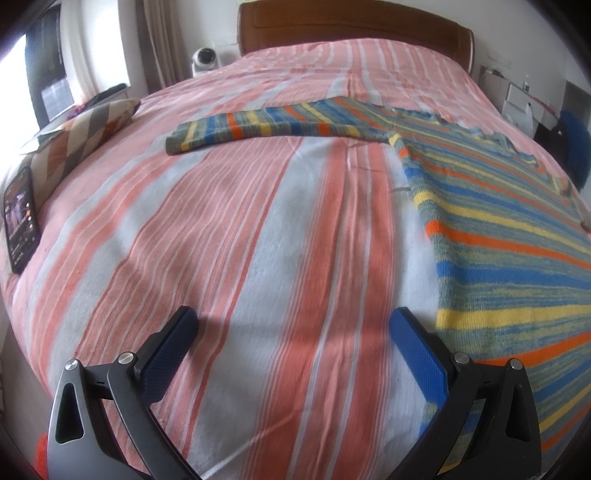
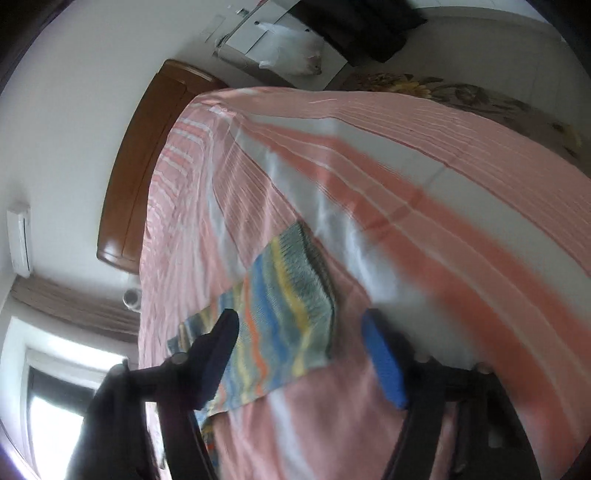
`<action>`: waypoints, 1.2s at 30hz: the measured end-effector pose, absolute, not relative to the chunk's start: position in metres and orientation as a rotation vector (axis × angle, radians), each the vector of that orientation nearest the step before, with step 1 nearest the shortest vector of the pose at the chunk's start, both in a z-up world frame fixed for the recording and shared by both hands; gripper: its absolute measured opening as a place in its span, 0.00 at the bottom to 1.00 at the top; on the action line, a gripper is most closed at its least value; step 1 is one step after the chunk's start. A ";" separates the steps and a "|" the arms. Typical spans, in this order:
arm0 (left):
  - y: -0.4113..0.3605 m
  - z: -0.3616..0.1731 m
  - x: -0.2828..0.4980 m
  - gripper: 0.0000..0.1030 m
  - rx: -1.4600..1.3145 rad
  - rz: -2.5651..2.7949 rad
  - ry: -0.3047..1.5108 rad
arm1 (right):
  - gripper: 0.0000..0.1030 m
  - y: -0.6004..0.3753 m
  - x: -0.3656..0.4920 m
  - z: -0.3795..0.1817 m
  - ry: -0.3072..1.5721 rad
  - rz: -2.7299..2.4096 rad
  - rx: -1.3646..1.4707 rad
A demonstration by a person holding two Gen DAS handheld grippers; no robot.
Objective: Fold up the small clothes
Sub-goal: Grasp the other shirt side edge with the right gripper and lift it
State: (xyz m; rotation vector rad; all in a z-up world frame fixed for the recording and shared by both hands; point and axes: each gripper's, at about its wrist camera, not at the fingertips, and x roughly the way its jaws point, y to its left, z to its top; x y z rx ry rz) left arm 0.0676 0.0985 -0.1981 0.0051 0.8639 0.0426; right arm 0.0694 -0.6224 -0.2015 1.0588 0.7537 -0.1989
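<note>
Pink and white stripes cover the bed (image 1: 229, 229), and it fills both views. Low over it is the left gripper (image 1: 293, 332), with its two blue fingers (image 1: 421, 354) wide apart and nothing between them. Only bare sheet lies in that gap. Just to the right of its right finger is the bottom edge of one striped sweater (image 1: 509, 236), knitted in blue, yellow, orange and grey-green. The sweater lies flat on the bed. Its body runs away from the gripper up the bed, and one long sleeve (image 1: 266, 127) stretches sideways to the left, far ahead of the gripper.

The right gripper (image 2: 299, 332) is open too and holds nothing. Its picture is blurry. The end of a sleeve (image 2: 284, 295) sits right in front, between its fingers and a little past them, with the sleeve's long way pointing toward the gripper.

My guess is that the sleeves get folded in first. The right gripper is much closer to a sleeve end than the left one is.

Off to the left edge lie one phone (image 1: 20, 218) and one zigzag pillow (image 1: 85, 136). One wooden headboard (image 1: 354, 29) stands at the far end.
</note>
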 end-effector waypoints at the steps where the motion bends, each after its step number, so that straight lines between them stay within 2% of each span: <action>1: 0.098 -0.198 0.068 1.00 0.006 0.044 0.863 | 0.63 -0.622 0.075 -0.204 0.771 -0.189 1.050; 7: 0.097 -0.199 0.068 1.00 0.008 0.053 0.858 | 0.56 -0.626 0.099 -0.213 0.876 -0.149 1.018; 9: 0.097 -0.199 0.068 1.00 0.009 0.055 0.857 | 0.32 -0.625 0.105 -0.212 0.930 -0.170 0.957; 10: 0.097 -0.199 0.068 1.00 0.009 0.055 0.857 | 0.05 -0.623 0.108 -0.214 0.963 -0.181 0.926; 13: 0.096 -0.199 0.068 1.00 0.008 0.054 0.857 | 0.03 -0.616 0.107 -0.193 0.931 -0.211 0.891; 18: 0.096 -0.199 0.069 1.00 0.009 0.054 0.858 | 0.03 -0.546 0.129 -0.092 0.793 -0.056 0.720; 22: 0.096 -0.200 0.068 1.00 0.008 0.050 0.861 | 0.03 -0.439 0.165 -0.025 0.759 0.175 0.622; 25: 0.096 -0.199 0.068 1.00 0.007 0.045 0.860 | 0.03 -0.349 0.197 -0.010 0.780 0.317 0.572; 28: 0.097 -0.200 0.067 1.00 0.006 0.039 0.855 | 0.05 -0.265 0.228 -0.021 0.813 0.414 0.520; 30: 0.097 -0.200 0.067 1.00 0.004 0.037 0.854 | 0.24 -0.221 0.244 -0.038 0.864 0.485 0.540; 31: 0.098 -0.200 0.067 1.00 0.004 0.036 0.853 | 0.50 -0.207 0.251 -0.048 0.892 0.513 0.561; 32: 0.098 -0.200 0.066 1.00 0.004 0.036 0.853 | 0.62 -0.196 0.252 -0.056 0.896 0.525 0.581; 36: 0.097 -0.200 0.066 1.00 0.006 0.037 0.854 | 0.62 -0.202 0.230 -0.078 0.909 0.527 0.613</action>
